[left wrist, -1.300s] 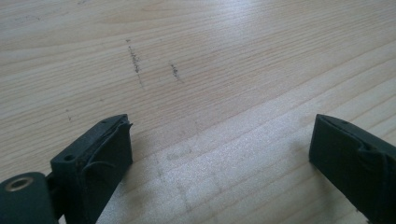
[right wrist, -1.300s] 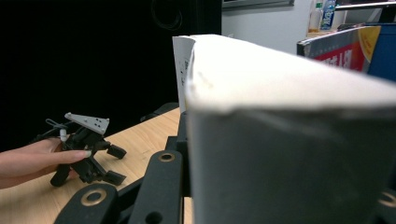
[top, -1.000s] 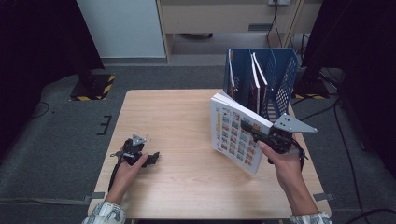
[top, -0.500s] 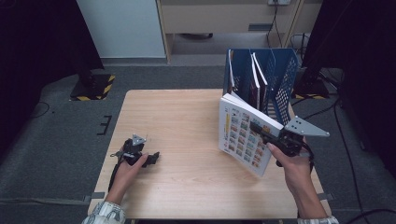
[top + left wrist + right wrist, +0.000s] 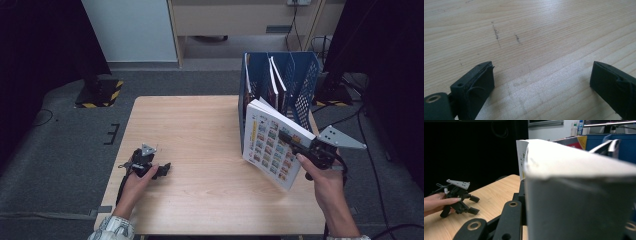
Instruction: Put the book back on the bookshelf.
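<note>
- The right gripper (image 5: 292, 141) has its fingers pinched on a book (image 5: 272, 145), held tilted above the bench (image 5: 200, 130) at about 3 o'clock, just in front of the blue rack (image 5: 305, 75)
- The book's top corner is close to the rack's front edge; I cannot tell if they touch
- Judged from this, the pick-up is done; left to do: lift the book over the rack wall, line it up with a free slot, lower it, let go
- The left gripper (image 5: 159, 170) rests on the bench at about 8 o'clock, fingers (image 5: 474, 82) spread with nothing between them, only bare wood below
- The rack already holds a few upright books (image 5: 275, 80) in its slots, so the free gap looks narrow
- In the way: the rack's front wall and the books leaning inside; the bench between the hands is open
- Beyond the bench at 12 o'clock stand a pale cabinet (image 5: 130, 30) and dark stands on grey floor
</note>
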